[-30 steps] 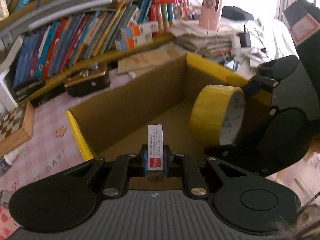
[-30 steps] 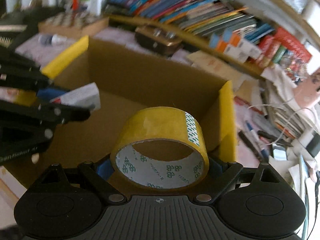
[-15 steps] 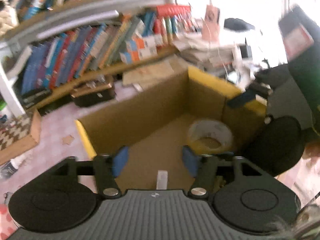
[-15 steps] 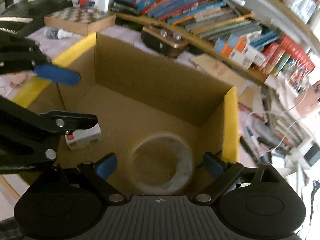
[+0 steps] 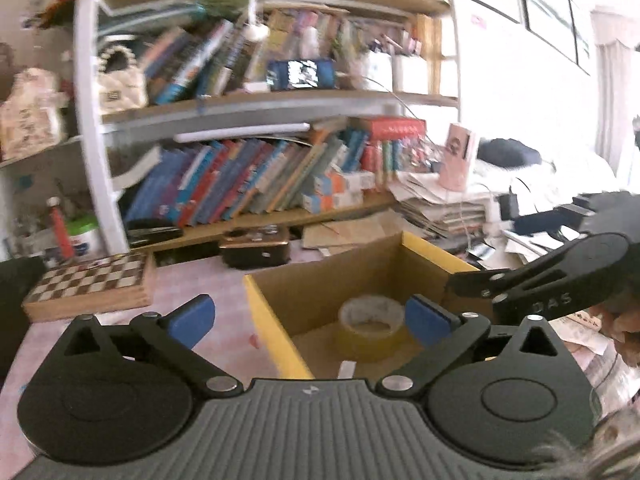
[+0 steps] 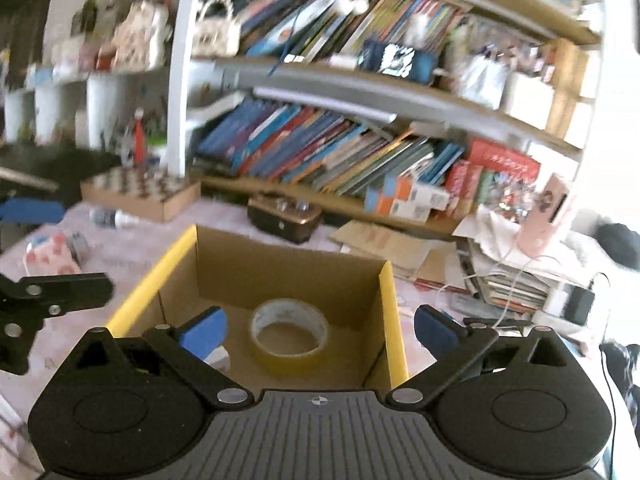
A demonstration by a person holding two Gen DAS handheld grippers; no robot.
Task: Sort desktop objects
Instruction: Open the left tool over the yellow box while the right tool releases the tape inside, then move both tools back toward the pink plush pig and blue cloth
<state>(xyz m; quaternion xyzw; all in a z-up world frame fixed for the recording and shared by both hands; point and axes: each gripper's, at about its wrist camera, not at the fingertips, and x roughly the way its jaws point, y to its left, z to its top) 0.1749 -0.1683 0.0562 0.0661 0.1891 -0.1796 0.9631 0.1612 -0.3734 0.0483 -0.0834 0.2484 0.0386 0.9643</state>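
An open cardboard carton [image 5: 272, 332] [image 6: 280, 268] with yellow-taped rims stands on the pink tablecloth. A yellow tape roll [image 5: 370, 328] [image 6: 289, 336] lies flat on its floor. A small white box with red print [image 5: 347, 369] [image 6: 219, 357] lies beside the roll, partly hidden by the gripper bodies. My left gripper [image 5: 310, 318] hovers above the carton's near left rim, its jaws opening wide with nothing held between them. My right gripper [image 6: 320, 330] hangs over the carton's near side, jaws opening too, gripping nothing. Each gripper shows at the edge of the other's view.
A chessboard box [image 5: 92, 284] [image 6: 140, 196] and a dark brown case [image 5: 256, 246] [image 6: 284, 218] sit behind the carton, below a crowded bookshelf [image 5: 248, 184]. A paper pile [image 5: 448, 208] with cables lies to the right. A white bottle [image 6: 114, 218] rests at the left.
The left gripper let go of the small box and the right gripper let go of the tape roll; both now lie in the carton. Both grippers rose, pulled back and tilted upward.
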